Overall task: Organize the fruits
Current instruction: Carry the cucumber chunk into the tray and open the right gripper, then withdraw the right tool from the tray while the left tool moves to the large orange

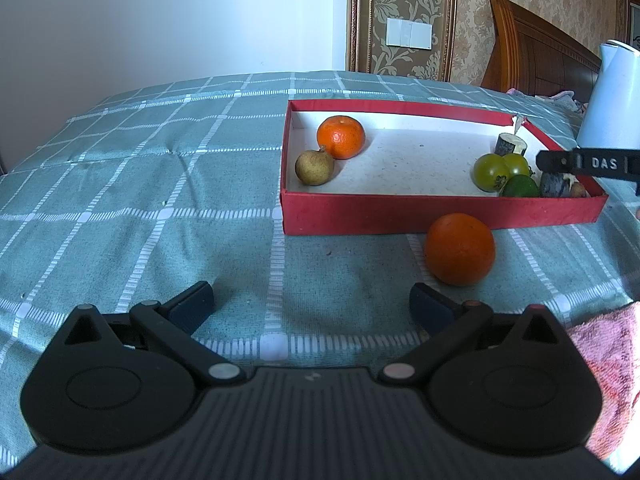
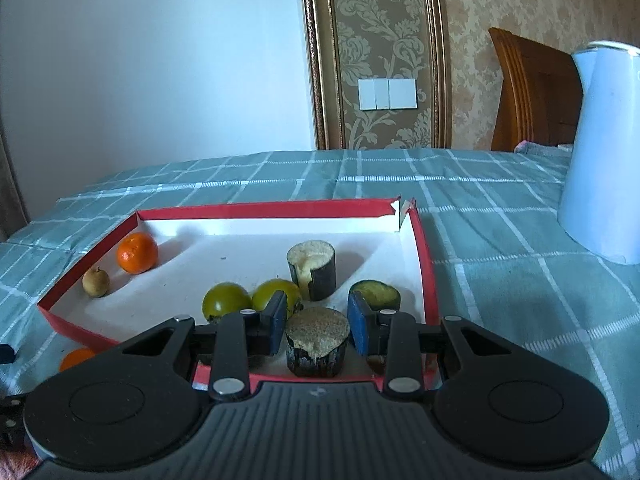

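Right tongs [image 2: 318, 326] clench a rough-cut dark cylindrical chunk [image 2: 316, 342] over the red cardboard box [image 2: 424, 240]; left tongs [image 1: 312, 304] released

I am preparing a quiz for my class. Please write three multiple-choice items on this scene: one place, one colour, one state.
1. The box is outside: A blue; B red; C yellow.
2. The large orange lies: A inside the box; B on the bedspread before it; C in a gripper.
3. The left gripper is: A open, empty; B shut on fruit; C unseen.
Key: B, red walls; B, it rests on cloth outside; A, fingers apart, nothing between.
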The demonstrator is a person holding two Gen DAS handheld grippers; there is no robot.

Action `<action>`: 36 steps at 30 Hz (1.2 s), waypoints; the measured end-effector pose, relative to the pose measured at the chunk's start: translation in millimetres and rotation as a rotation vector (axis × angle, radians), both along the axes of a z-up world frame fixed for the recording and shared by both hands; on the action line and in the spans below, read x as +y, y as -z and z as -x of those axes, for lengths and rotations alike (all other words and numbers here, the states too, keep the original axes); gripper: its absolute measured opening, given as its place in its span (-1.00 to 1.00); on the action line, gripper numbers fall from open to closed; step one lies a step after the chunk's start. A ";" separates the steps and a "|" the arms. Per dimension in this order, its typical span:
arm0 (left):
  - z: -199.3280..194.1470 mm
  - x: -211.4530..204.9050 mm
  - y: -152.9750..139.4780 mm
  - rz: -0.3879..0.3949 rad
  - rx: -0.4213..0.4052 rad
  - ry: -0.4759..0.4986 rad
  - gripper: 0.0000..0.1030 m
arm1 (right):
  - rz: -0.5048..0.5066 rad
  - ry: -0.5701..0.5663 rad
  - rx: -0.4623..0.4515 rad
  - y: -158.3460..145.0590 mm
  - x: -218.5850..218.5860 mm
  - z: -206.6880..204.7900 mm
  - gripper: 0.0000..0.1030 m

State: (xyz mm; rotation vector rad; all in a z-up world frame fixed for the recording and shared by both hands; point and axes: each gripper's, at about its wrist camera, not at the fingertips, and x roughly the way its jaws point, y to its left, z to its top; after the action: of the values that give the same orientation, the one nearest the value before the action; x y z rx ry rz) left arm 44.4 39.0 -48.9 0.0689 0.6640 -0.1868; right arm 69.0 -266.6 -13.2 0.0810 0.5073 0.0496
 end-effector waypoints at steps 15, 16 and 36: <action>0.0 0.2 0.0 0.000 0.000 0.000 1.00 | -0.014 -0.011 -0.014 0.8 1.7 -10.5 -0.37; 0.0 0.3 0.0 0.000 0.000 0.000 1.00 | -0.017 -0.009 -0.014 0.5 0.7 -10.3 -0.37; -0.2 -0.1 0.2 0.000 0.000 0.000 1.00 | -0.036 0.000 -0.039 0.2 1.5 27.4 -0.03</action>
State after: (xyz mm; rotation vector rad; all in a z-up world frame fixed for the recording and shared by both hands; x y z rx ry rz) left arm 44.6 38.9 -49.1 0.0691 0.6639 -0.1864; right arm 41.5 -265.1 -13.4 0.1149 0.4679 0.0606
